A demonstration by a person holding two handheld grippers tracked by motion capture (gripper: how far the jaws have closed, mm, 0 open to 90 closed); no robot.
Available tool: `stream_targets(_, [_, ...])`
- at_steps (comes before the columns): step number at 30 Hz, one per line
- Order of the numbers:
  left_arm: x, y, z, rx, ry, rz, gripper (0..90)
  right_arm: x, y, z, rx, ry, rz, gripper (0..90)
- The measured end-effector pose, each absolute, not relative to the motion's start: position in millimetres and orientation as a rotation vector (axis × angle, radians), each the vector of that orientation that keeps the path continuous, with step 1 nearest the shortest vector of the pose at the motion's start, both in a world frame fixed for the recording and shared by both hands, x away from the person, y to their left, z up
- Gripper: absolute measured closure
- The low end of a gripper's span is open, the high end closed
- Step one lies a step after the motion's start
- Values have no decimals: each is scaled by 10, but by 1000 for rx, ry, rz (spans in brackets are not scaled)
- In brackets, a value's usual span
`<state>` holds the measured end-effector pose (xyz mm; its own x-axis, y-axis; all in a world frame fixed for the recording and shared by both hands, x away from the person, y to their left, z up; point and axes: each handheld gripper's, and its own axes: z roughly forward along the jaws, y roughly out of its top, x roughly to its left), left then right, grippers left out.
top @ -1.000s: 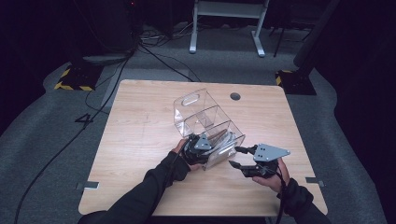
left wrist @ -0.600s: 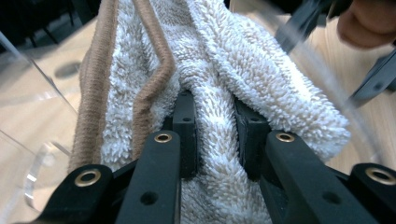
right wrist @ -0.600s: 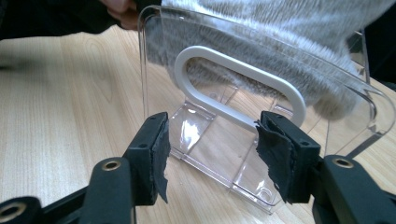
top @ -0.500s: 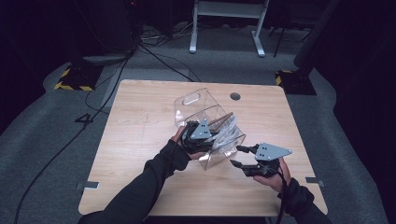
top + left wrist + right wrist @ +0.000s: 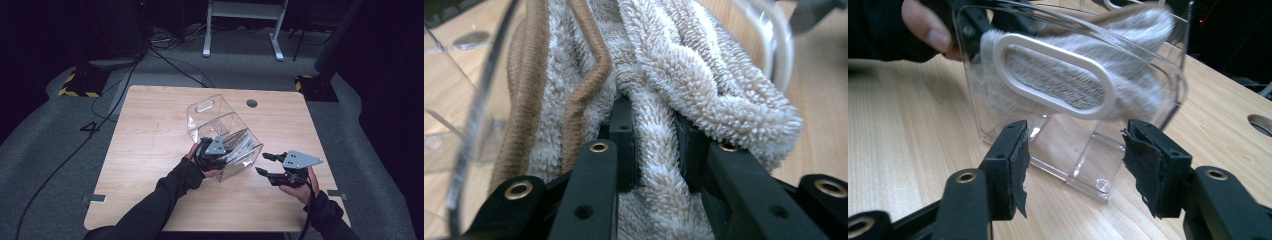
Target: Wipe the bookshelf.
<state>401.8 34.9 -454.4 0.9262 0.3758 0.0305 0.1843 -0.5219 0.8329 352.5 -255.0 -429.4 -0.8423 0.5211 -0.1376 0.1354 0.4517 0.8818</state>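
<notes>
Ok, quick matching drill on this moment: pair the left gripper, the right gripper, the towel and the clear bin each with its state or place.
Things:
1. left gripper
2. right gripper
3. towel
4. clear bin

States:
A. jaws apart, holding nothing
B. stands on the wooden table
C. inside the bin, pinched
D. shut on fabric

Pairs: 1-D, 2-A, 3-C, 4-B

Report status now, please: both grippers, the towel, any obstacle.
Left gripper shut on towel inside clear bin. Right gripper open, facing bin's handle end, not touching. Nothing in the way.
</notes>
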Motion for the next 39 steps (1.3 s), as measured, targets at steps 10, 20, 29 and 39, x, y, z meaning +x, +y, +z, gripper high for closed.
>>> stream_targets(10, [4019, 359, -4859, 2230, 430, 212, 751, 3542, -2575, -4302, 563, 2320, 1344, 437])
stream_targets(20, [3992, 406, -4783, 2284, 387, 235, 749, 3555, -2588, -4310, 582, 2321, 1339, 420])
stream_targets(29, [3948, 459, -4339, 2171, 336, 320, 746, 3563, -2593, -4310, 587, 2319, 1341, 413])
stream_targets(39, [3945, 471, -4163, 2101, 328, 322, 745, 3571, -2605, -4311, 594, 2317, 1341, 407])
